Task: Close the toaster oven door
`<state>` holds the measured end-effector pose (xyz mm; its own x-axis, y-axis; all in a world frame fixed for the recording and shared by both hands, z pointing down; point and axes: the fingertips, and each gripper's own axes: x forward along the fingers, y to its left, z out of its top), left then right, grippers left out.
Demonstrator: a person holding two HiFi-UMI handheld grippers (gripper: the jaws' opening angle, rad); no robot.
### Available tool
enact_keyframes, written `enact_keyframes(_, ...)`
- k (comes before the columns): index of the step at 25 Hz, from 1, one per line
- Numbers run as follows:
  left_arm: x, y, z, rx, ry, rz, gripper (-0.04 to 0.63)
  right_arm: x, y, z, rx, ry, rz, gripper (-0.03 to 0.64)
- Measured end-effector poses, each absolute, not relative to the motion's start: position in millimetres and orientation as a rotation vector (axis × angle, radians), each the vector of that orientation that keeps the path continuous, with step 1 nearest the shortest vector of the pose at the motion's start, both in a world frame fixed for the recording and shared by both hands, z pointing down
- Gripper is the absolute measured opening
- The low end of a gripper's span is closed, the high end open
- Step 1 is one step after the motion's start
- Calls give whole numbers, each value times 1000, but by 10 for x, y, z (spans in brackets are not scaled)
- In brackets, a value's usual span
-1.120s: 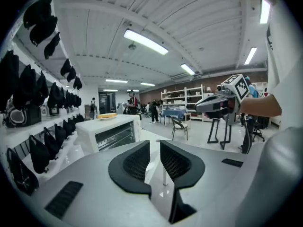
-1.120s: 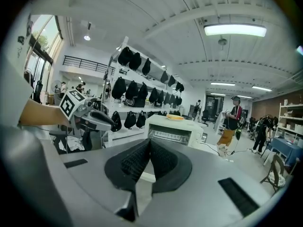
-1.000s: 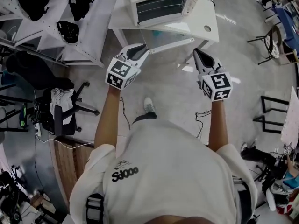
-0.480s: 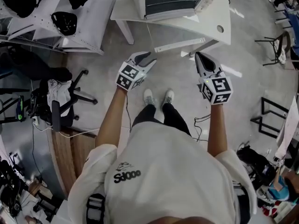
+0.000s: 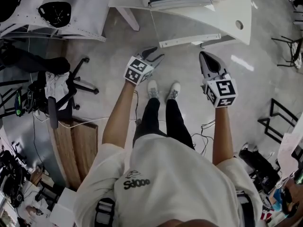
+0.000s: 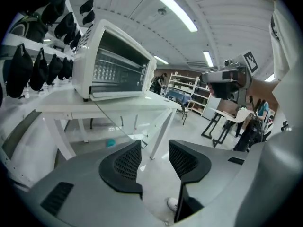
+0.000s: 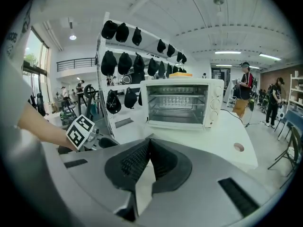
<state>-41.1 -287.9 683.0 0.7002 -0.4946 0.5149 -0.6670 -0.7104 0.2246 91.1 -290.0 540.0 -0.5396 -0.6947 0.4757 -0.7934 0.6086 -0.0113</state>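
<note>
Left gripper (image 6: 155, 149): jaws stood apart, having just been opening, nothing between.
Right gripper (image 7: 149, 144): jaws met, empty.
Toaster oven (image 7: 182, 103): door (image 5: 189, 40) hung open.

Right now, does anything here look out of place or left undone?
Yes: the glass door of the toaster oven hangs open, jutting past the white table's front edge. Nothing looks spilled or broken.

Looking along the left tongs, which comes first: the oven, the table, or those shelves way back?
1. Table: just ahead, its edge closest.
2. Oven: standing on the table, upper left.
3. Shelves: far across the room, centre.
</note>
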Motion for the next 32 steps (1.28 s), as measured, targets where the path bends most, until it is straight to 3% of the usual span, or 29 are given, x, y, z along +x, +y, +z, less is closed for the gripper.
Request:
enact_keyframes(6, -303, -3024, 7252, 2513, -953, 554, 263, 1078, -2937, 5838, 1182, -2384, 369, 9)
enact_keyframes(10, -233, -3216, 7328, 2581, -1037, 503, 272, 1216, -2933, 5977, 1183, -2358, 380, 9)
enact_keyframes(21, -159, -3373, 7331, 2610, -1069, 486, 195, 1377, -2942, 5963, 1210, -2338, 365, 9)
enact_keyframes(31, -157, -3345, 6792, 2631, -1049, 351, 190, 1309, -2972, 5518, 1217, -2374, 294, 9)
enact_keyframes(32, -163, -3349, 6699, 2635, -1059, 339, 160, 1306, -2971, 5440, 1222, -2380, 284, 9)
